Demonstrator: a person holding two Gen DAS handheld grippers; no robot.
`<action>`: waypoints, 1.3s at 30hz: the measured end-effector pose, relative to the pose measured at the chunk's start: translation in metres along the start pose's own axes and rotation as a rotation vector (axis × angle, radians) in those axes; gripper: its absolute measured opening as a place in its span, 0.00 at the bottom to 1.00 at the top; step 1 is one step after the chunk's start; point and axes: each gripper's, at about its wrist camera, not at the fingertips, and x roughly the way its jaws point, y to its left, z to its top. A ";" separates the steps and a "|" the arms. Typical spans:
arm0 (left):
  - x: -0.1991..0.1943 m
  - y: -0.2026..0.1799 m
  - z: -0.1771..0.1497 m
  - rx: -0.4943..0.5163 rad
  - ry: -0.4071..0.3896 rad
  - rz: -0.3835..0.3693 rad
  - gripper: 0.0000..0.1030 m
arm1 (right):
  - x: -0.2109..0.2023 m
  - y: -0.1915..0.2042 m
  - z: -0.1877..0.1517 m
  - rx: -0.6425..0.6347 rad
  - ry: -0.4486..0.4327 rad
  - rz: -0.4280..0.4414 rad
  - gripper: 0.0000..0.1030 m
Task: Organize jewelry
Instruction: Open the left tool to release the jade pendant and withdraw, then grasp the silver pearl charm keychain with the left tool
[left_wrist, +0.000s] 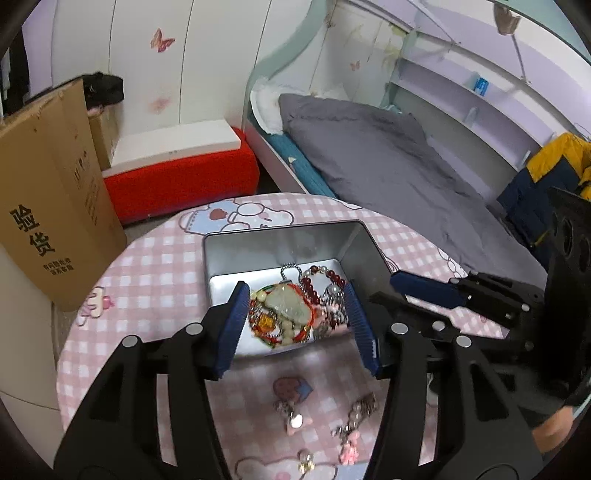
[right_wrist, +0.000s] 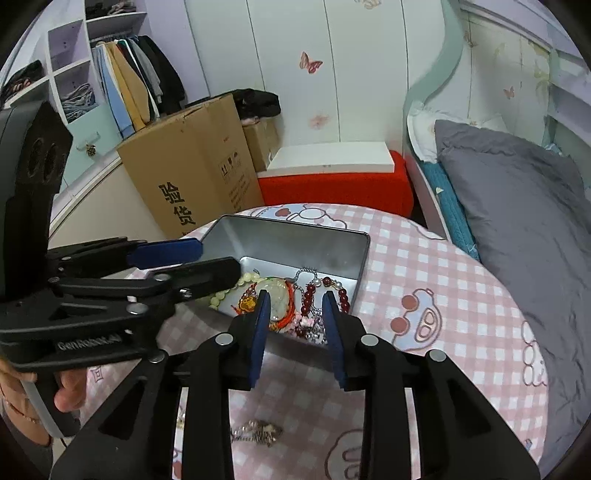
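Lying nearest, on the pink checked tablecloth (left_wrist: 147, 266) in front of the metal tin (left_wrist: 280, 240), are loose charms (left_wrist: 295, 417) and a small chain piece (right_wrist: 258, 430). Just behind them the left gripper (left_wrist: 295, 321) hovers over the tin's near edge, fingers spread wide with nothing held; the right gripper (right_wrist: 295, 321) hangs there too, blue pads (right_wrist: 334, 325) parted and empty. Inside the tin sits a heap of jewelry: a pale jade pendant (left_wrist: 286, 304), red beads (right_wrist: 343, 295), silver chain (left_wrist: 290, 269). Beyond the tin stand a cardboard box (right_wrist: 192, 173), a red ottoman (right_wrist: 332, 184) and a grey-covered bed (left_wrist: 388, 158)
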 end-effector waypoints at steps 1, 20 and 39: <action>-0.006 -0.002 -0.003 0.013 -0.011 0.009 0.51 | -0.005 0.001 -0.002 -0.003 -0.007 0.000 0.28; -0.037 -0.014 -0.120 0.137 0.027 0.079 0.51 | -0.042 0.026 -0.092 -0.065 0.034 -0.040 0.35; -0.009 -0.026 -0.137 0.164 0.082 0.085 0.13 | -0.023 0.042 -0.122 -0.035 0.076 -0.005 0.37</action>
